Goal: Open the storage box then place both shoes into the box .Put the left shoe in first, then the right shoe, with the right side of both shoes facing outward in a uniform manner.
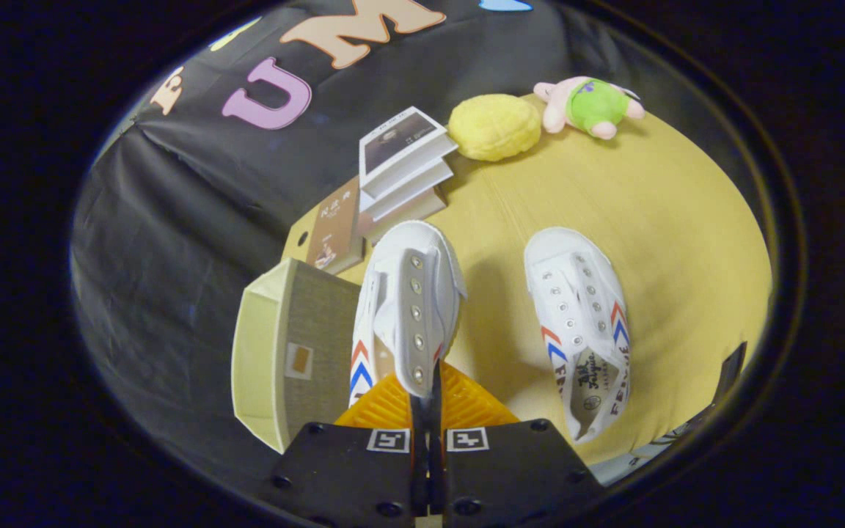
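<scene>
My gripper (427,400) is shut on a white canvas shoe (408,301). Its orange fingers (386,407) pinch the shoe's upper edge by the eyelet strip, and the shoe hangs above the table with its toe pointing away. The second white shoe (584,323), with red and blue chevrons on its side, lies flat on the wooden table (672,220) to the right of the fingers. Left of the held shoe stands the storage box (279,352), cream with a grey woven panel and a small label. I cannot tell whether its lid is open.
Beyond the held shoe a stack of white books (404,158) and a brown book (334,227) lie near the table's far edge. A yellow round cushion (494,126) and a pink and green plush toy (590,106) sit further back. Black cloth hangs behind.
</scene>
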Demonstrator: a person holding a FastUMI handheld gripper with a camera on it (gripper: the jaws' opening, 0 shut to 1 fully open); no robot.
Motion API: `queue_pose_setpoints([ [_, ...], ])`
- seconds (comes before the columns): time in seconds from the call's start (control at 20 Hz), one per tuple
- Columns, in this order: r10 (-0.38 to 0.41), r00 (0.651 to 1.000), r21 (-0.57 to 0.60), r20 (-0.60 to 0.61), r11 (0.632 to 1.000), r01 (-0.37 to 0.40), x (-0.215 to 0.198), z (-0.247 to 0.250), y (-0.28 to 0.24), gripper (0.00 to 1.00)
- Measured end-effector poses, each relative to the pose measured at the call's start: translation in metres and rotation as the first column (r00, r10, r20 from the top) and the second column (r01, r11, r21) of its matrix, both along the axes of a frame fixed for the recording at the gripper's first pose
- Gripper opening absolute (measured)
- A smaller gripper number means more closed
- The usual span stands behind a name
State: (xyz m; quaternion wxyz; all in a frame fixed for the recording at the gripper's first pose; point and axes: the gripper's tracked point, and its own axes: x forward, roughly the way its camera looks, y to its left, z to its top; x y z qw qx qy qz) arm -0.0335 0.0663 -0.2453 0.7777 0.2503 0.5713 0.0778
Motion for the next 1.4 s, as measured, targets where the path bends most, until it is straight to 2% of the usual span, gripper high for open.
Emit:
queue_pose_setpoints([
  [0.35,-0.002,0.996,0.053,0.087,0.999,-0.002,0.019,0.068,0.059,0.05],
  [0.55,0.036,0.994,0.068,0.104,0.997,-0.043,0.022,0.078,0.1,0.05],
  [0.9,0.114,0.99,0.059,0.086,0.991,-0.119,0.012,0.064,0.167,0.05],
  [1.4,0.181,0.983,-0.012,-0.025,0.983,-0.182,-0.015,0.002,0.23,0.05],
])
